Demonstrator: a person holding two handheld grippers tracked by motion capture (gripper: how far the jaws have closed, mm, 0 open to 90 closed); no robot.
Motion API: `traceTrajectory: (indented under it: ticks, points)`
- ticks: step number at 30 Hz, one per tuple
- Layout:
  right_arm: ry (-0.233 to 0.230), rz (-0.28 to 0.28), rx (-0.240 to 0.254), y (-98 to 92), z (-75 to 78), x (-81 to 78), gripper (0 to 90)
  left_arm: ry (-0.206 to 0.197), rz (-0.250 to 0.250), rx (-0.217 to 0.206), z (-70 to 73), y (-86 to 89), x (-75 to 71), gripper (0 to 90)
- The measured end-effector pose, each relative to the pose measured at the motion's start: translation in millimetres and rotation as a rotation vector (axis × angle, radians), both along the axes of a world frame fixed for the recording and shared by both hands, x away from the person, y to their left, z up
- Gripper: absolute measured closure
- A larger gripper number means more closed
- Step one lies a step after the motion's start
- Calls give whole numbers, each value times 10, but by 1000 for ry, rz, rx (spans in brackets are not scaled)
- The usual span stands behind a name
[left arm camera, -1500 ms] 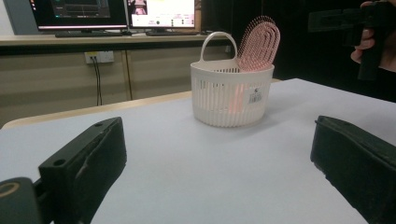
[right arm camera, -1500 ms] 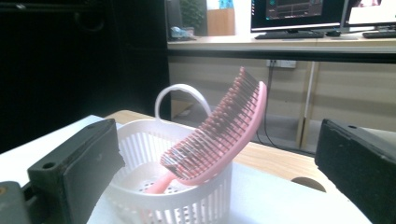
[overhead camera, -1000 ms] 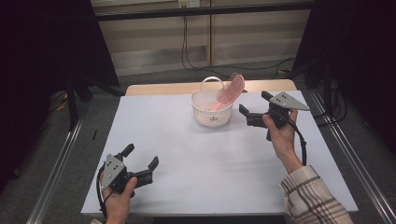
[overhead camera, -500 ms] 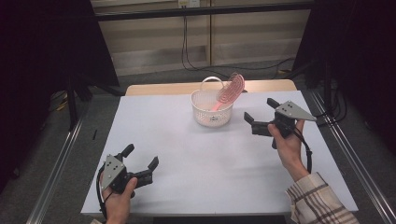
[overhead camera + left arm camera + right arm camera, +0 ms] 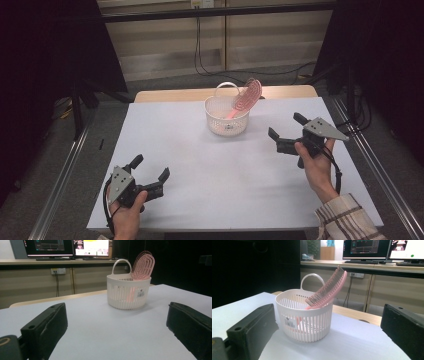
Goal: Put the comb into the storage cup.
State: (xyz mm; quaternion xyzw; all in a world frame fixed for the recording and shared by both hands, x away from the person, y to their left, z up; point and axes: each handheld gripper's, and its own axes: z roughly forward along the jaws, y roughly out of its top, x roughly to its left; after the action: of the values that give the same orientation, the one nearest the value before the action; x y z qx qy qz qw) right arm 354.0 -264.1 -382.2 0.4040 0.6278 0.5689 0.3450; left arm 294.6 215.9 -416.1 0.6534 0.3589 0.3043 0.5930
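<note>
My table (image 5: 210, 170) looks unchanged. The white basket (image 5: 227, 116) sits at its far middle as before, the pink hairbrush (image 5: 246, 97) standing in it, head leaning over the right rim. My right gripper (image 5: 289, 132) has drawn back nearer and rightward from the basket, jaws wide and empty. My left gripper (image 5: 149, 171) has stayed at the near left, jaws wide too.

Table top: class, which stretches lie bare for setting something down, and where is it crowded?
The widest bare stretch of the table lies between the left tool and right tool, in front of the basket. The far-left corner is bare too. It is crowded only at the far middle, where the basket holds the pink brush.
</note>
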Motion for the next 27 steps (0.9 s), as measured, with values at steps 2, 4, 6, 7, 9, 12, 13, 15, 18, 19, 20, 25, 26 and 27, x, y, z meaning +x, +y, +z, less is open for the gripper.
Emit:
traceTrajectory:
  ticks: [2,4,6,7,9,12,13,15,18,19,20,25,26,27]
  points:
    - [-5,0,-1,-16,-11,-40,0,1,-2,0,3,1,-7,35]
    - [-7,-4,-4,-31,-15,-81,0,2,2,-4,3,0,-9,35]
    - [-10,-7,-6,-49,-23,-116,0,3,3,-4,4,-1,-11,35]
    - [-9,-11,-5,-56,-29,-132,0,3,6,-3,4,-2,-10,35]
    - [-4,-14,-5,-72,-43,-165,0,9,18,-9,6,-2,-9,35]
    - [2,-26,1,-98,-64,-217,0,9,23,-8,7,11,-4,35]
    - [0,-24,3,-109,-74,-233,0,10,25,-9,7,12,-4,35]
    - [-2,-36,-8,-121,-95,-274,0,10,26,-3,8,12,-5,35]
    - [-2,-44,-9,-143,-114,-342,0,10,26,-11,6,-3,-10,35]
    - [-5,-45,-13,-151,-118,-364,0,10,27,-6,5,-2,-10,35]
    - [-7,-53,-13,-156,-124,-389,0,11,27,-6,5,-2,-9,35]
    - [-10,-64,-18,-189,-159,-495,0,14,35,-3,3,-4,-8,35]
    - [-11,-68,-14,-199,-160,-510,0,15,37,-2,3,-4,-8,35]
    - [-11,-71,-9,-208,-159,-527,0,15,37,-5,2,-5,-9,35]
